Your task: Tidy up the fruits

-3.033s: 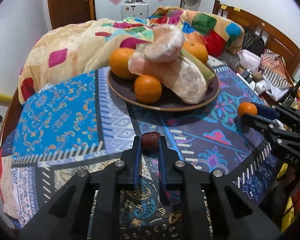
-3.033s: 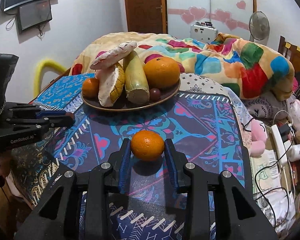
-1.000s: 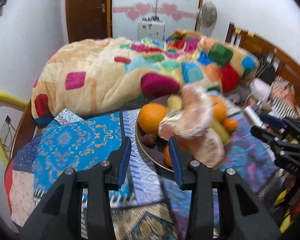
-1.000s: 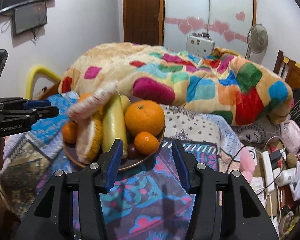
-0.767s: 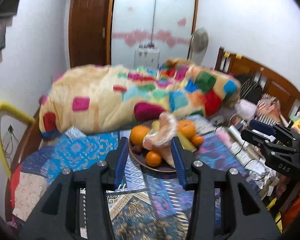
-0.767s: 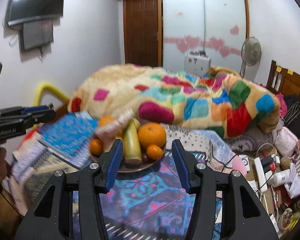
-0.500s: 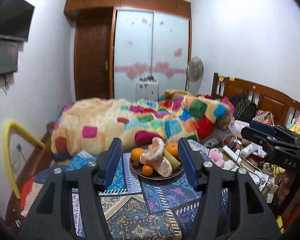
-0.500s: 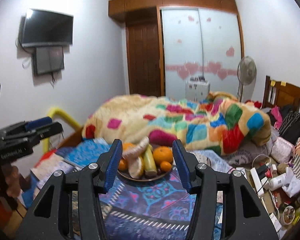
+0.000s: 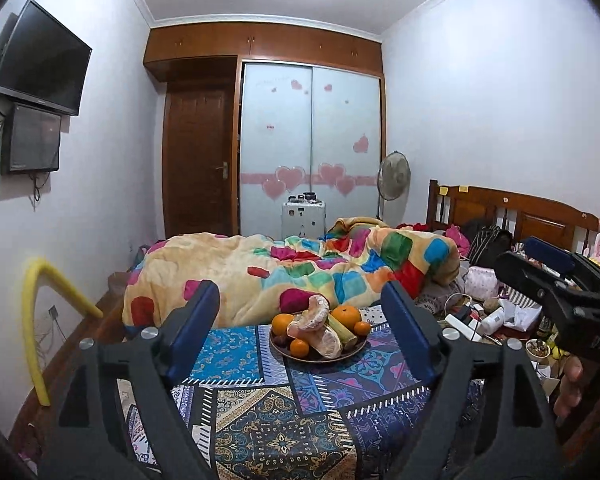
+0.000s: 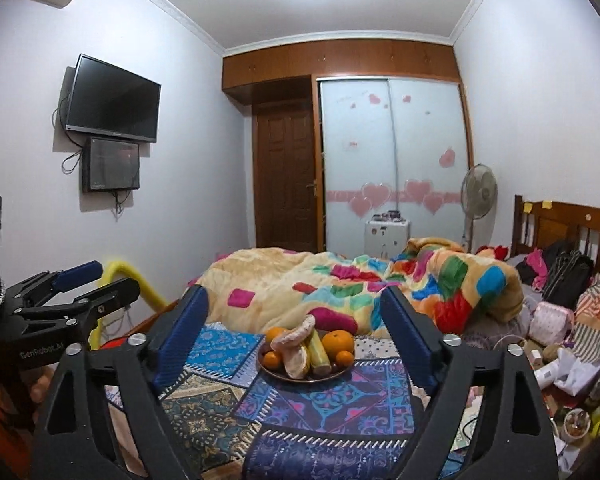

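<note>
A dark round plate [image 9: 320, 357] sits on a patterned cloth; it also shows in the right wrist view [image 10: 306, 376]. It holds several oranges [image 9: 346, 314] [image 10: 337, 341], peeled pomelo pieces [image 9: 315, 318] [image 10: 296, 338], a yellow-green stalk [image 10: 319, 351] and a small dark fruit. My left gripper [image 9: 300, 330] is open and empty, well back from the plate. My right gripper [image 10: 296, 334] is open and empty, also far back. Each gripper shows at the edge of the other's view: right [image 9: 556, 292], left [image 10: 72, 292].
The patterned cloth [image 9: 284, 412] covers the table. A bed with a colourful quilt [image 9: 300, 268] lies behind the plate. A cluttered area with bottles and bags [image 10: 560, 360] is at the right. A yellow padded rail [image 9: 36, 320] stands at the left.
Both grippers let go of their fruits onto the plate, opened wide, and pulled far back and up from the table. The plate now looks small and distant.
</note>
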`<action>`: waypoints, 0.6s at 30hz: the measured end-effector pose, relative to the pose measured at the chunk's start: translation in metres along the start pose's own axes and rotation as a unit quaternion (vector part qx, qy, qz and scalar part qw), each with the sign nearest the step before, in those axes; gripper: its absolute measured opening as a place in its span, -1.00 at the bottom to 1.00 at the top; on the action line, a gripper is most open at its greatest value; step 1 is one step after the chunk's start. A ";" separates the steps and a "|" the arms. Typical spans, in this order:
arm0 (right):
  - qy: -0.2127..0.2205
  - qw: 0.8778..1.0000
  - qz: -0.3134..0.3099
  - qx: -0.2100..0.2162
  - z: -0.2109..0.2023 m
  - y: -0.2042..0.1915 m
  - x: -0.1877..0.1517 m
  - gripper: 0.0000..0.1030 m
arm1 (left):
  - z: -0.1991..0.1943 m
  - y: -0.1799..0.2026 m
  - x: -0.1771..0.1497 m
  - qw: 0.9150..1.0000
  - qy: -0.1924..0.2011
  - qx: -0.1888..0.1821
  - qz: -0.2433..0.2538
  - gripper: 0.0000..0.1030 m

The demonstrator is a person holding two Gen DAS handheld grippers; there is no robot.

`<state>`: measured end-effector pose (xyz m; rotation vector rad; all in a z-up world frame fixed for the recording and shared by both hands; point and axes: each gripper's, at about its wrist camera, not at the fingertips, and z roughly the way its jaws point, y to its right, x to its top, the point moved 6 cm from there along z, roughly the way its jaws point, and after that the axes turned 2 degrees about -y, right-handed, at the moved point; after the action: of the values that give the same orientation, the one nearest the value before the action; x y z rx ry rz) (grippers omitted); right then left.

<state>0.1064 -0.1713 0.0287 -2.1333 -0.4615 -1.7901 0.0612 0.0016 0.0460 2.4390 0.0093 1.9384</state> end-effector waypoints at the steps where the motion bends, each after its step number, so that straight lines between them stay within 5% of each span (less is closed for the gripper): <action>1: 0.003 1.000 -0.002 -0.004 -0.003 0.000 0.000 0.84 | -0.001 0.000 -0.001 1.000 0.001 0.000 0.001 0.68; 18: 0.014 1.000 0.002 -0.018 -0.014 -0.002 -0.007 1.00 | -0.010 0.003 -0.006 1.000 0.020 0.014 0.008 0.92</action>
<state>0.0919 -0.1755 0.0246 -2.1292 -0.4200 -1.8366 0.0502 -0.0017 0.0428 2.4251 0.0176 2.0083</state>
